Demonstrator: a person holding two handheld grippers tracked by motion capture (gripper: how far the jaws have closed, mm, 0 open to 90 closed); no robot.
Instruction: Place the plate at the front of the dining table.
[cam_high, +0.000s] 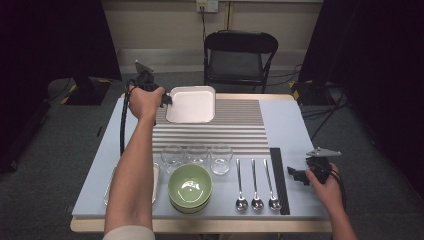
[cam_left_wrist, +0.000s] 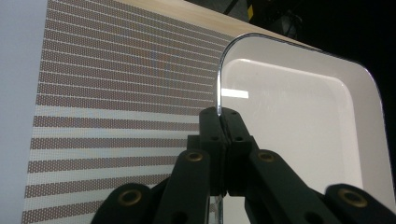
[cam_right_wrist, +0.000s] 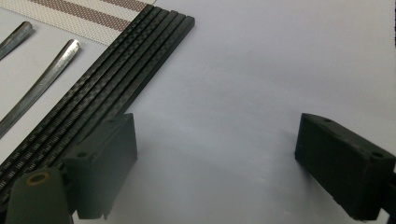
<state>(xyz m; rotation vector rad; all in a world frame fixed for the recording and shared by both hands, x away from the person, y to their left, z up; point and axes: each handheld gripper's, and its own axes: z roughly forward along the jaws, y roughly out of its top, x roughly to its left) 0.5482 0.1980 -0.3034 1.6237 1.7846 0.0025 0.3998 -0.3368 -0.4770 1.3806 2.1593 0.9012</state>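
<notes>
A white square plate (cam_high: 191, 104) lies on the striped mat (cam_high: 235, 130) at the back of the table. My left gripper (cam_high: 167, 99) is shut on the plate's left rim; in the left gripper view the jaws pinch the plate's edge (cam_left_wrist: 217, 100). My right gripper (cam_high: 295, 174) stands open low over the bare table at the right, just right of the black chopsticks (cam_high: 279, 180). In the right gripper view its fingers (cam_right_wrist: 105, 163) are spread wide beside the chopsticks (cam_right_wrist: 116, 88), with nothing between them.
Three glasses (cam_high: 197, 155) stand in a row mid-table. Stacked green bowls (cam_high: 190, 187) sit in front of them. Three spoons (cam_high: 255, 184) lie left of the chopsticks. A glass tray (cam_high: 155, 182) lies under the left forearm. A black folding chair (cam_high: 239, 56) stands behind the table.
</notes>
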